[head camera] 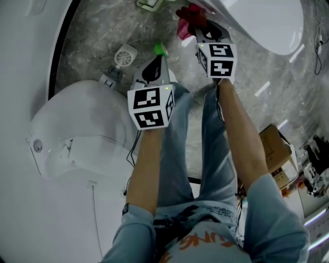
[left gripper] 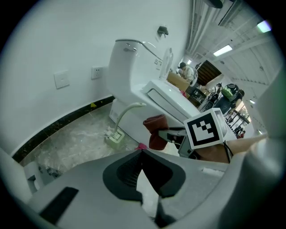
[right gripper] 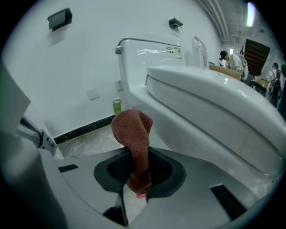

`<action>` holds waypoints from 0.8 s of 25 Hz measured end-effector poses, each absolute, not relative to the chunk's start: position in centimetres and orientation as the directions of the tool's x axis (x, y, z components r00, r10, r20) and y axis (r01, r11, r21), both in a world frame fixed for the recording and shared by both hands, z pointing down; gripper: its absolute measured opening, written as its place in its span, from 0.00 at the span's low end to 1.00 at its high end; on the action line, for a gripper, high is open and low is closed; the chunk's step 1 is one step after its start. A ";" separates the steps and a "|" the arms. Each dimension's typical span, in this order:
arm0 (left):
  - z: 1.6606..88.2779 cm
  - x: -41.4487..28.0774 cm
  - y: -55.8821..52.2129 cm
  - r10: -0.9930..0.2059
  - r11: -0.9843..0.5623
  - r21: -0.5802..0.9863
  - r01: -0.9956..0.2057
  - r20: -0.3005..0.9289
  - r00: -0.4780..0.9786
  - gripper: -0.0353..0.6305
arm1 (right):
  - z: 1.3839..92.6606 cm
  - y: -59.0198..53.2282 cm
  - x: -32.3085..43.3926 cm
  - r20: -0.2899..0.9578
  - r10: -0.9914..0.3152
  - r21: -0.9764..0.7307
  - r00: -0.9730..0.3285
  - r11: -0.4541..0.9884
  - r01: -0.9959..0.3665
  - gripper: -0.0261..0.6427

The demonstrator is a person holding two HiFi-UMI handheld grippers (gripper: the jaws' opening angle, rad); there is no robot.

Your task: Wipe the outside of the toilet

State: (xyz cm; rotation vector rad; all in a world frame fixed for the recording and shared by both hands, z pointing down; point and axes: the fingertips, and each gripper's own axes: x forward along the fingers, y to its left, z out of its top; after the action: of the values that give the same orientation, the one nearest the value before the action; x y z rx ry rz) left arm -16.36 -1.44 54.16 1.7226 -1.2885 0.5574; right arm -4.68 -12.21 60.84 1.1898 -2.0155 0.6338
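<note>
Head view: grey marble floor [head camera: 92, 31], white toilet [head camera: 257, 20]; right tool [head camera: 199, 26] clenches red cloth [head camera: 189, 15], left tool [head camera: 157, 62] closed, empty.

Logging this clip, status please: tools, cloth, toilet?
Right tool shut on red cloth. Left tool shut, empty. Cloth close beside toilet, contact unclear. Nothing seen between them.

rust-red coarse-knit cloth [right gripper: 134, 134] matt and fuzzy, white ceramic toilet [right gripper: 214, 112] smooth high-gloss, grey marbled stone floor [head camera: 97, 41] polished with faint sheen.
</note>
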 end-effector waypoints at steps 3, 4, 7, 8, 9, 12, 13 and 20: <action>55.2 -16.9 -1.8 -0.515 -0.066 0.389 -0.919 0.775 0.366 0.05 | 62.0 -12.9 -5.4 0.781 -0.534 -0.054 -0.325 0.461 -0.886 0.15; 55.4 -17.0 -2.0 -0.514 -0.065 0.393 -0.917 0.774 0.368 0.05 | 62.4 -13.1 -5.4 0.781 -0.534 -0.060 -0.322 0.449 -0.891 0.15; 56.2 -16.9 -2.3 -0.513 -0.064 0.404 -0.912 0.771 0.378 0.05 | 63.6 -13.8 -5.2 0.776 -0.555 -0.076 -0.300 0.390 -0.918 0.15; 56.4 -16.8 -2.3 -0.510 -0.064 0.407 -0.911 0.771 0.381 0.05 | 63.9 -14.1 -5.1 0.772 -0.566 -0.074 -0.291 0.373 -0.925 0.15; 56.6 -16.8 -2.2 -0.506 -0.066 0.410 -0.910 0.772 0.384 0.05 | 64.1 -14.3 -5.2 0.766 -0.577 -0.071 -0.283 0.361 -0.930 0.15; 57.1 -16.6 -1.7 -0.493 -0.067 0.411 -0.909 0.779 0.389 0.05 | 64.3 -15.1 -5.1 0.755 -0.600 -0.065 -0.266 0.335 -0.940 0.15; 57.3 -16.6 -1.5 -0.490 -0.066 0.410 -0.910 0.781 0.388 0.05 | 64.3 -15.3 -5.0 0.754 -0.603 -0.064 -0.261 0.328 -0.942 0.15; 57.4 -16.0 -0.7 -0.481 -0.061 0.404 -0.913 0.789 0.381 0.05 | 64.6 -15.5 -3.0 0.748 -0.619 -0.087 -0.238 0.264 -0.961 0.15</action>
State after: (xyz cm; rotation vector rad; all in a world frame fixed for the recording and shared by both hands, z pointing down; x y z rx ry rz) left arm -15.96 -0.67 57.41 1.6966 -1.2414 0.5728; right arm -2.99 -15.50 64.57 1.4243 -1.9470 0.7450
